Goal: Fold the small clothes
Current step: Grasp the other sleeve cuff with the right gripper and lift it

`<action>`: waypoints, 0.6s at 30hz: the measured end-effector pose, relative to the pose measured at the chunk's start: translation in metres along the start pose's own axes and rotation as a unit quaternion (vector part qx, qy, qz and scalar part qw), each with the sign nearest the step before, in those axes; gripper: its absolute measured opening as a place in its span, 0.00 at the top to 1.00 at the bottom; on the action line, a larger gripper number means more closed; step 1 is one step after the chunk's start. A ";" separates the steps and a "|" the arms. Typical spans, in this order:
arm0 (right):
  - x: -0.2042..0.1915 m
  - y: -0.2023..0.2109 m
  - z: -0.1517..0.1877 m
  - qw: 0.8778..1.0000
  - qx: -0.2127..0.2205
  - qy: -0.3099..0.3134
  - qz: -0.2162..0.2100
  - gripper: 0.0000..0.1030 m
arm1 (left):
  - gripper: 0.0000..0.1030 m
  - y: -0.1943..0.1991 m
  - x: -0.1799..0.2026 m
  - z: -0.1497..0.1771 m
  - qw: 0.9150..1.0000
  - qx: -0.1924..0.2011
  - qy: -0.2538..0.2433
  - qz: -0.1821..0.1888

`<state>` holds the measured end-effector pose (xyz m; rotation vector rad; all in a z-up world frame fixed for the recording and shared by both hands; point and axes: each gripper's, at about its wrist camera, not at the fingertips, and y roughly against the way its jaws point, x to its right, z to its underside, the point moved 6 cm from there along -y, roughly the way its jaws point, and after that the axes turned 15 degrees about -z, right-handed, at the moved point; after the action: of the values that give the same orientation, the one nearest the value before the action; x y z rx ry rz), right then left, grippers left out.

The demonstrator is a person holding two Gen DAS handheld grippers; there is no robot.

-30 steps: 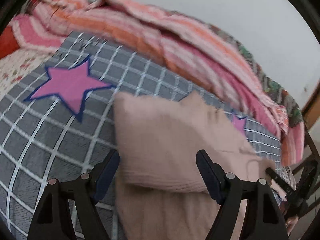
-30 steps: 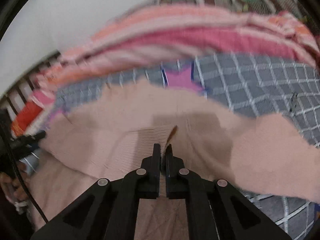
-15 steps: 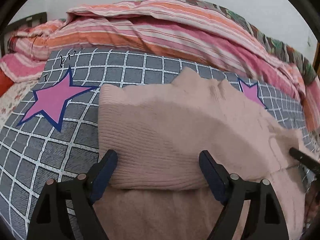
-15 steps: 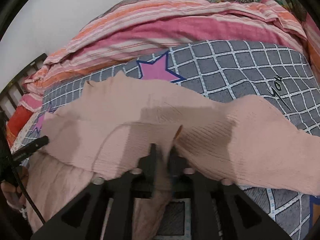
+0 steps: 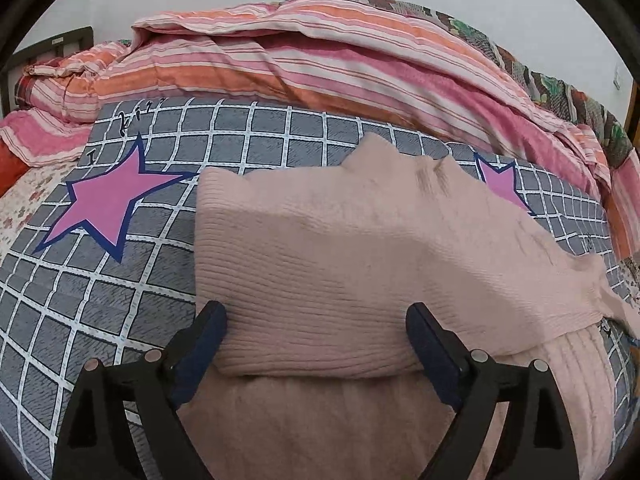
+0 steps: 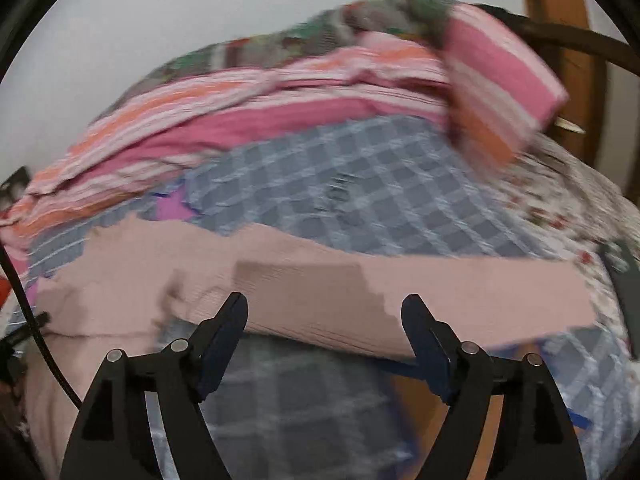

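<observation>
A pale pink ribbed knit sweater (image 5: pixel 320 248) lies on the bed with its lower part folded up over the body. My left gripper (image 5: pixel 314 312) hovers at the near fold edge, jaws still opening, and the fold lies between the fingers without the pads pressing on it. In the blurred right wrist view the sweater's sleeve (image 6: pixel 460 292) stretches out to the right across the sheet. My right gripper (image 6: pixel 325 301) is above that sleeve's near edge, jaws opening, and the pads grip nothing.
The grey checked sheet (image 5: pixel 100 304) with pink stars (image 5: pixel 108 200) covers the bed. A bunched pink and orange striped quilt (image 5: pixel 320 60) lies along the far side by the white wall. A wooden post (image 6: pixel 560 20) stands at the right; a black cable (image 6: pixel 36 340) hangs at the left.
The right gripper went from shut on the sweater to wide open, let the cloth go and swung right along the sleeve. The left gripper spread a little wider, and its view levelled out.
</observation>
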<state>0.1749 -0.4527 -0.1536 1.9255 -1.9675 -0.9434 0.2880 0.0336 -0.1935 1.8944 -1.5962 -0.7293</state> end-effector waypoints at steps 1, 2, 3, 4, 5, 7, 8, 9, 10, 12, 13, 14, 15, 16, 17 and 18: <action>0.009 0.005 0.002 1.000 0.000 -0.002 0.010 0.24 | 0.11 0.000 0.000 0.000 1.000 0.001 0.000 0.000; 0.019 0.011 0.005 1.000 0.000 -0.004 0.017 0.24 | 0.11 0.001 0.000 0.000 1.000 0.001 0.001 0.002; 0.028 0.016 0.009 1.000 0.001 -0.009 0.024 0.24 | 0.11 0.001 -0.001 0.000 1.000 0.001 0.003 0.004; 0.041 0.021 0.015 0.999 0.001 -0.018 0.029 0.24 | 0.11 0.001 -0.001 0.001 1.000 0.002 0.005 0.007; 0.049 0.025 0.020 0.999 -0.001 -0.026 0.031 0.24 | 0.10 0.001 -0.002 0.001 1.000 0.002 0.008 0.010; 0.066 0.028 0.034 0.998 -0.014 -0.047 0.029 0.24 | 0.10 0.001 -0.002 0.000 1.000 0.001 0.010 0.014; 0.075 0.028 0.041 0.998 -0.022 -0.058 0.026 0.24 | 0.09 0.001 -0.002 0.001 1.000 0.001 0.010 0.014; 0.076 0.028 0.044 0.998 -0.024 -0.059 0.023 0.24 | 0.09 0.001 -0.001 0.001 1.000 0.001 0.009 0.013; 0.076 0.029 0.045 0.998 -0.023 -0.055 0.019 0.24 | 0.09 0.000 -0.001 0.001 1.000 0.000 0.008 0.012; 0.076 0.031 0.044 0.998 -0.016 -0.047 0.024 0.24 | 0.08 0.000 0.001 0.001 1.000 0.000 0.004 0.009; 0.080 0.030 0.044 0.998 -0.013 -0.054 0.021 0.24 | 0.08 0.000 0.001 0.001 1.000 0.000 0.004 0.008; 0.084 0.030 0.043 0.998 -0.012 -0.063 0.016 0.24 | 0.08 0.000 0.001 0.001 1.000 0.000 0.003 0.008; 0.089 0.029 0.042 0.997 -0.012 -0.070 0.012 0.24 | 0.08 0.000 0.001 0.001 1.000 0.000 0.003 0.008; 0.092 0.028 0.039 0.997 -0.010 -0.076 0.009 0.24 | 0.08 0.000 0.001 0.001 1.000 0.000 0.004 0.008; 0.096 0.028 0.036 0.997 -0.008 -0.082 0.010 0.24 | 0.08 0.000 0.001 0.001 1.000 0.000 0.004 0.009; 0.100 0.027 0.033 0.996 -0.008 -0.088 0.010 0.24 | 0.08 0.000 0.001 0.001 1.000 0.000 0.004 0.009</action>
<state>0.1229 -0.5410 -0.1903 1.8673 -2.0619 -1.1559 0.2875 0.0329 -0.1944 1.8770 -1.6063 -0.7136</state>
